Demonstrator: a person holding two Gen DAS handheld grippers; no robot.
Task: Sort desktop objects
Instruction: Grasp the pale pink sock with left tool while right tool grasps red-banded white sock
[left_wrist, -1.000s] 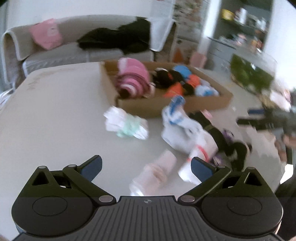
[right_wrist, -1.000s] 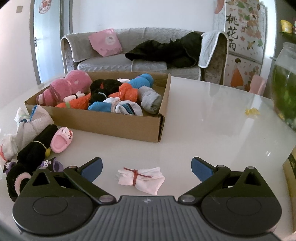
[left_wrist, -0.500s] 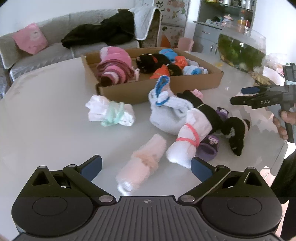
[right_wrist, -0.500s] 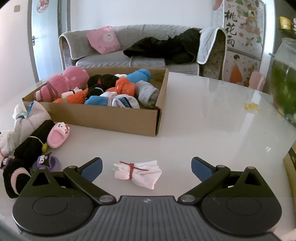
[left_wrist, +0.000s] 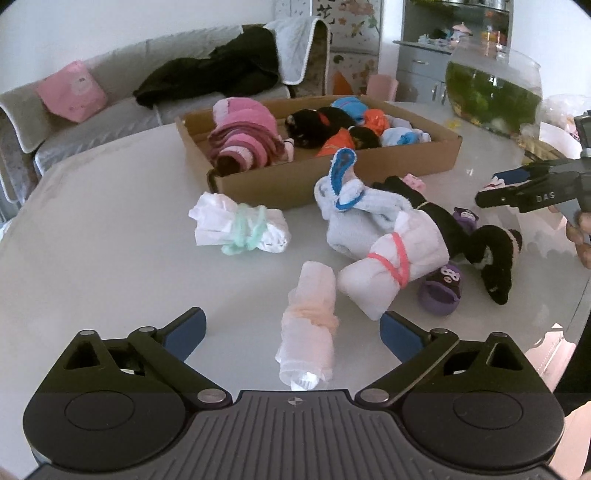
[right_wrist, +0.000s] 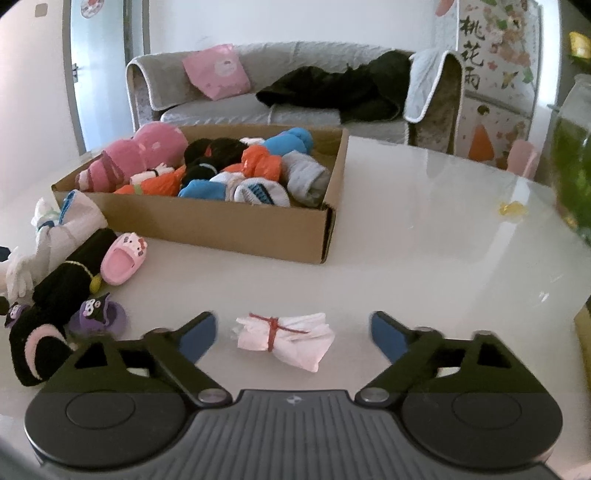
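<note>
My left gripper (left_wrist: 293, 328) is open, and a pale pink rolled bundle (left_wrist: 310, 325) lies on the table between its fingers. Beyond it lie a white bundle with pink bands (left_wrist: 391, 271), a white bundle tied in green (left_wrist: 240, 225) and a grey-white sock bundle (left_wrist: 354, 210). My right gripper (right_wrist: 291, 330) is open, with a white bundle tied in red (right_wrist: 286, 339) between its fingers; the gripper also shows at the right edge of the left wrist view (left_wrist: 532, 188). A cardboard box (right_wrist: 229, 225) holds several rolled socks.
Black socks (right_wrist: 62, 284), a pink slipper (right_wrist: 123, 258) and purple slippers (right_wrist: 99, 314) lie left of the right gripper. A fish bowl (left_wrist: 493, 92) stands at the table's far right. A small yellow item (right_wrist: 511, 208) lies beside it. A sofa (right_wrist: 280, 96) stands behind the table.
The left gripper has swung and moved in, so the pale pink bundle now lies between its fingers. The right gripper has edged closer to the red-tied bundle. Both stay open.
</note>
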